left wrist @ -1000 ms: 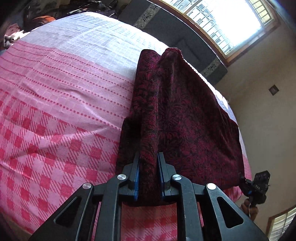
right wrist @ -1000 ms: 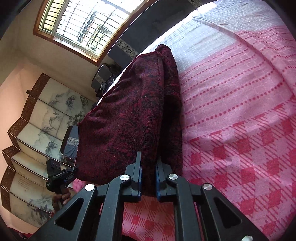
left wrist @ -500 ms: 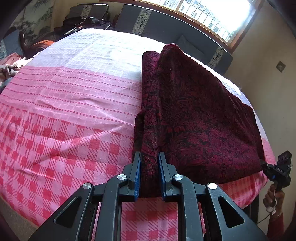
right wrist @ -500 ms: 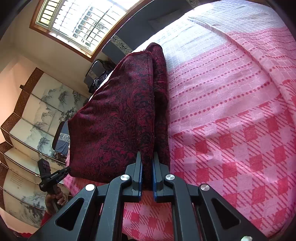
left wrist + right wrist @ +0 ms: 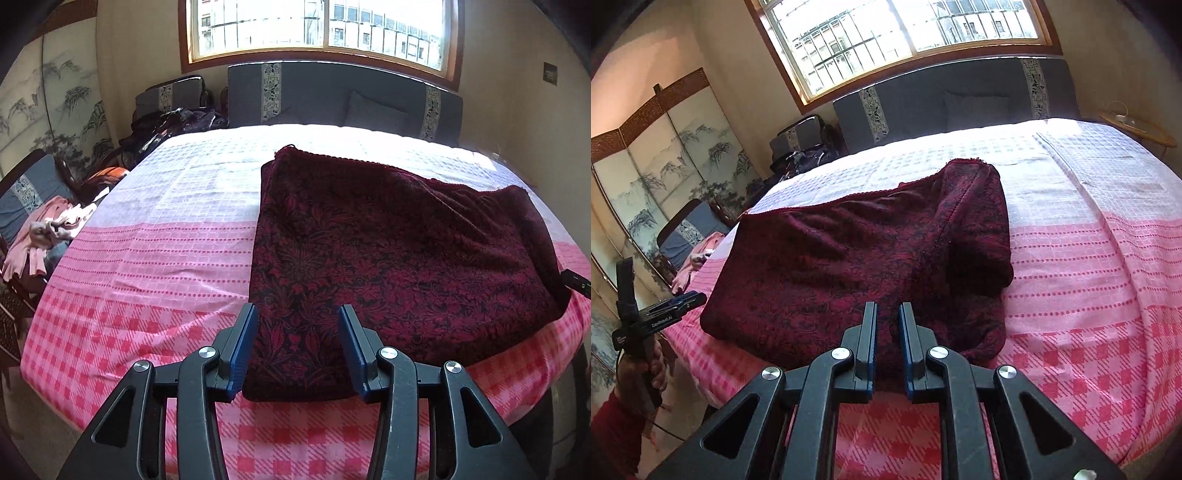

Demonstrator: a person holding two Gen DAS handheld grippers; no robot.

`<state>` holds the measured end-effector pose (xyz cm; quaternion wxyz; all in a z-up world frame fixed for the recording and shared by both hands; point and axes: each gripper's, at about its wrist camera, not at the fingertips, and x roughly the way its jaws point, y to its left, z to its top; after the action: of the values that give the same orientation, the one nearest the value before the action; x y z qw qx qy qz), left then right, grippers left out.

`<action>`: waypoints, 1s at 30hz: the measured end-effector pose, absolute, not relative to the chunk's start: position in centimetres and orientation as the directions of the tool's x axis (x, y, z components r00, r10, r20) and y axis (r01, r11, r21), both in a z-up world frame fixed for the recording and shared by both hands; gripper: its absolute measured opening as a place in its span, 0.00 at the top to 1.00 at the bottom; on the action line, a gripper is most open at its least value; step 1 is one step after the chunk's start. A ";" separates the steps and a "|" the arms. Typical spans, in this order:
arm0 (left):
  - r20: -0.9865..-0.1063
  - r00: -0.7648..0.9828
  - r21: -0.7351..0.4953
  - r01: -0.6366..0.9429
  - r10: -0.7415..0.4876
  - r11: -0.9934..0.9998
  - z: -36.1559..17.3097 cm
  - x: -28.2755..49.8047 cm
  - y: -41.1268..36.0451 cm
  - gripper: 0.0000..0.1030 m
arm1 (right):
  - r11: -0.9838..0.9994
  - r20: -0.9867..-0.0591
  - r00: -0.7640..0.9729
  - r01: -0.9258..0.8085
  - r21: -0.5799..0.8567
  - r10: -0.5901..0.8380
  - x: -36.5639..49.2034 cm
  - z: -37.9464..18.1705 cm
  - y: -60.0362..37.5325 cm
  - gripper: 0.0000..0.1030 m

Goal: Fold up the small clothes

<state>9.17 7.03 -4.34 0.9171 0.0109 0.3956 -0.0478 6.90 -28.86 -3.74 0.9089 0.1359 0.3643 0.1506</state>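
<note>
1. Left tool (image 5: 298,347) is spreading its jaws at this moment; the near left corner of the dark red patterned cloth (image 5: 388,251) is lying between the blue pads, but neither pad is pressing on it.
2. Right tool (image 5: 887,345) is showing a narrow gap between its jaws, which are easing apart; the cloth's near edge (image 5: 857,266) is sitting in and under that gap, and no pinch is visible.
3. Cloth is lying folded on the bed (image 5: 147,280), on a pink and white checked bedspread, with its near edge close to the foot of the bed.
4. In the left wrist view the cloth is stretching away from the tool toward the upper right; its surface is looking mostly flat.
5. In the right wrist view the cloth's right side is standing up in a rounded hump, with loose folds running left from it.
6. Person's hand (image 5: 646,369) is gripping the left tool's handle at the far left of the right wrist view, beside the bed's corner.
7. Grey headboard (image 5: 343,96) and a bright window (image 5: 317,26) are sitting behind the bed; a painted folding screen (image 5: 665,166) is standing along the left wall.
</note>
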 end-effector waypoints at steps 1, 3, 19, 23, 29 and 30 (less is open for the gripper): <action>-0.726 0.683 -0.018 0.103 -0.083 0.995 -4.4 9.3 6.6 0.54 | 0.911 -0.623 0.677 -0.189 0.367 0.392 7.1 -3.9 -28.3 0.87; -0.726 0.681 -0.020 0.122 -0.098 0.992 -4.6 9.6 5.6 0.54 | 0.907 -0.628 0.665 -0.206 0.367 0.405 7.4 -4.3 -27.3 0.87; -0.784 0.609 -0.023 0.168 -0.122 0.986 -8.7 11.6 2.1 0.53 | 0.905 -0.696 0.626 -0.038 0.424 0.353 7.3 -8.6 -32.6 0.90; -0.779 0.615 -0.027 0.160 -0.121 0.987 -8.5 11.4 2.2 0.53 | 0.914 -0.667 0.671 -0.042 0.402 0.324 6.7 -6.4 -32.0 0.87; -0.774 0.624 -0.015 0.155 -0.110 0.988 -8.6 10.9 2.0 0.45 | 0.925 -0.609 0.704 -0.205 0.320 0.366 6.2 -2.6 -26.7 0.87; -0.774 0.625 -0.010 0.155 -0.106 0.988 -8.7 10.8 1.9 0.44 | 0.920 -0.608 0.695 -0.233 0.316 0.384 6.5 -2.5 -25.6 0.86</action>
<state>10.84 1.87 -8.73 0.9009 0.0286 0.4271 -0.0722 6.51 -25.64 -2.51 0.9143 0.1076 0.3523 0.1687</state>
